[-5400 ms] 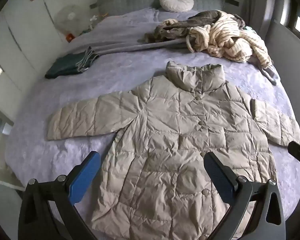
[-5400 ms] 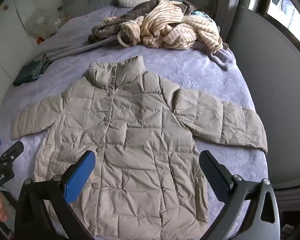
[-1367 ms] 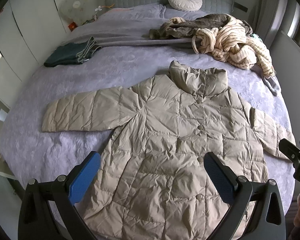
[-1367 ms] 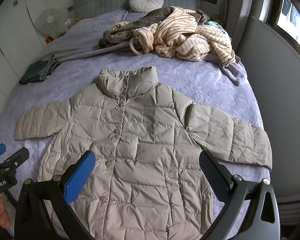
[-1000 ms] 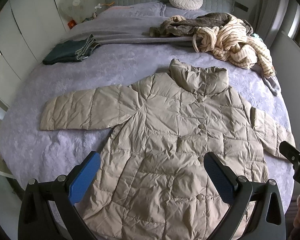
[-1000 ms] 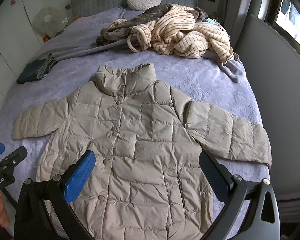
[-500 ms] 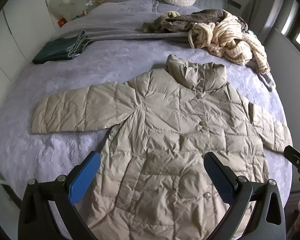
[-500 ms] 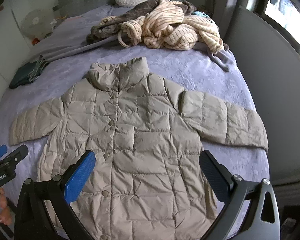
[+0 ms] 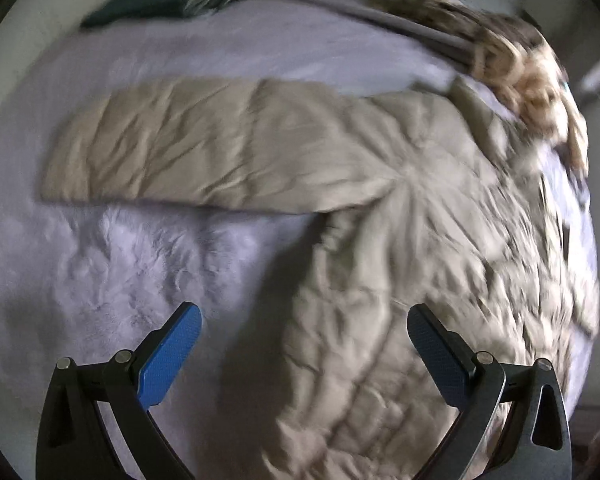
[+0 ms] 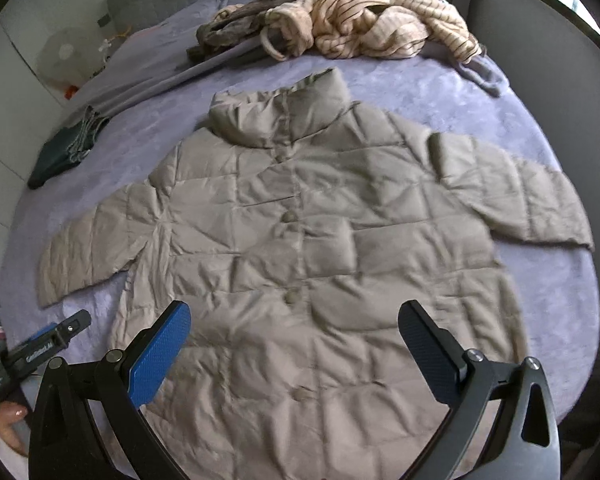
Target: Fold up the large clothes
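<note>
While the left wrist view blurs with motion, the left gripper [image 9: 304, 344] has dropped low and swung toward the left side of the bed [image 9: 112, 272], where half a second ago it looked down on the whole coat from higher up. Its blue fingers [image 9: 170, 354] stand wide apart with nothing between them, straddling the coat's left side seam just below the armpit. The coat [image 9: 400, 240] now fills the right half of this view, and its left sleeve [image 9: 188, 148] stretches out flat toward the left edge of the bed. Beyond it a folded dark green garment [image 9: 148, 2] lies near the head of the bed. I judge this as a reach for the sleeve or side seam, to start the first fold inward. From the right wrist view, the right gripper [image 10: 294, 344] has come slightly nearer and hangs over the lower front of the coat [image 10: 320, 248], also spread wide and empty. The coat lies face up, buttoned, collar toward the headboard, both sleeves spread. A heap of striped clothes [image 10: 372, 20] sits near the head of the bed, well apart from the collar. At the bottom left corner the left gripper [image 10: 40, 350] shows beside the sleeve cuff. No fold has begun yet.
</note>
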